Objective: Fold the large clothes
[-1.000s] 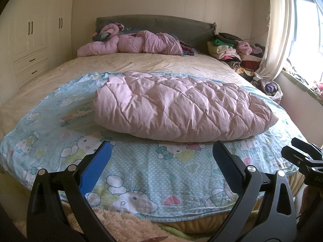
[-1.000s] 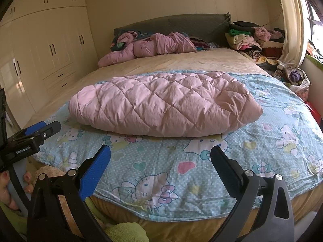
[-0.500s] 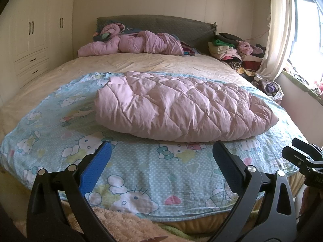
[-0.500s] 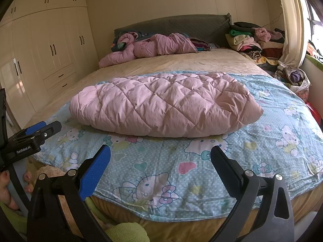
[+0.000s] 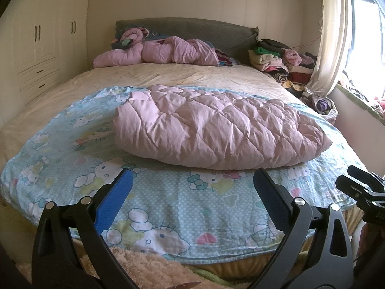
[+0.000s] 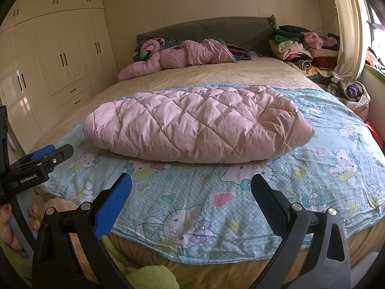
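A pink quilted padded garment [image 5: 216, 130] lies folded in a long bundle across a blue cartoon-cat sheet [image 5: 168, 200] on the bed; it also shows in the right wrist view [image 6: 197, 130]. My left gripper [image 5: 192, 180] is open and empty, held back above the bed's near edge. My right gripper [image 6: 191, 185] is open and empty, also short of the garment. The left gripper shows at the left edge of the right wrist view [image 6: 45, 156], and the right gripper at the right edge of the left wrist view [image 5: 361, 185].
A second crumpled pink garment [image 5: 156, 53] lies by the grey headboard [image 5: 192, 29]. Stacks of folded clothes [image 5: 276, 57] sit at the bed's far right by a curtain [image 5: 332, 36]. White wardrobes [image 6: 48, 67] line the left wall. A fuzzy beige blanket [image 5: 144, 269] lies below the bed edge.
Both views have shifted very slightly; the garment has not moved and both grippers stay open.
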The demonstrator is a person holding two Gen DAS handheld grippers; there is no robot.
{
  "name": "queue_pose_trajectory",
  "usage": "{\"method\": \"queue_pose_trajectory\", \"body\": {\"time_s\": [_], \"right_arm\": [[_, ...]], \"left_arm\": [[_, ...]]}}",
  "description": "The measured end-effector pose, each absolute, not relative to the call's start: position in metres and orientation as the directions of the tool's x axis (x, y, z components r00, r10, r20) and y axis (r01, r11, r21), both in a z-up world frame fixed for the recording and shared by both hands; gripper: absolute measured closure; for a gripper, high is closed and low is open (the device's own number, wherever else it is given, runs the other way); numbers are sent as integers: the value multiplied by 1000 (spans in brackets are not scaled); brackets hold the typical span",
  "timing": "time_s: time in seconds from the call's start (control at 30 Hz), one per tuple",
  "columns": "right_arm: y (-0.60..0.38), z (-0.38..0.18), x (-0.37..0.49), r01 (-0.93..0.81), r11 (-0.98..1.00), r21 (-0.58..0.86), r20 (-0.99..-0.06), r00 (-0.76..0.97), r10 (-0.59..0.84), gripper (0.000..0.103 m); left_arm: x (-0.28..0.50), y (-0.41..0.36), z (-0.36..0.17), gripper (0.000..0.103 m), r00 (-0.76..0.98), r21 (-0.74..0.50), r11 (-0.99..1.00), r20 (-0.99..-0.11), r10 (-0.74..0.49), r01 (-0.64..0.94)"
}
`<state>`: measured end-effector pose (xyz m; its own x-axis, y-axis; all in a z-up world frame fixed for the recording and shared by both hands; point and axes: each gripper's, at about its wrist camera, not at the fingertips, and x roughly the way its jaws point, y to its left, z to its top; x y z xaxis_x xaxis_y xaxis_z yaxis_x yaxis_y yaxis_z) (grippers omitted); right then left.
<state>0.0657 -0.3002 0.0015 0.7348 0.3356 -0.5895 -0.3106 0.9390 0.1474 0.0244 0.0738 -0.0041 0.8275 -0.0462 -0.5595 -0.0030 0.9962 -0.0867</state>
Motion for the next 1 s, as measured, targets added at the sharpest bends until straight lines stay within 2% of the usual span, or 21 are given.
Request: {"method": "queue_pose_trajectory", "body": {"time_s": [0.87,1.0], "right_arm": [[-297,-3,64,-304,942,144,-598,731,328,4],[-304,-7,65,-267,952,146,-607,736,300,4]], "left_arm": [[24,83,-8,9,819,-81,997,-573,-34,-16],[24,87,-12,9,808,-61,997,-589,-2,-41]]}}
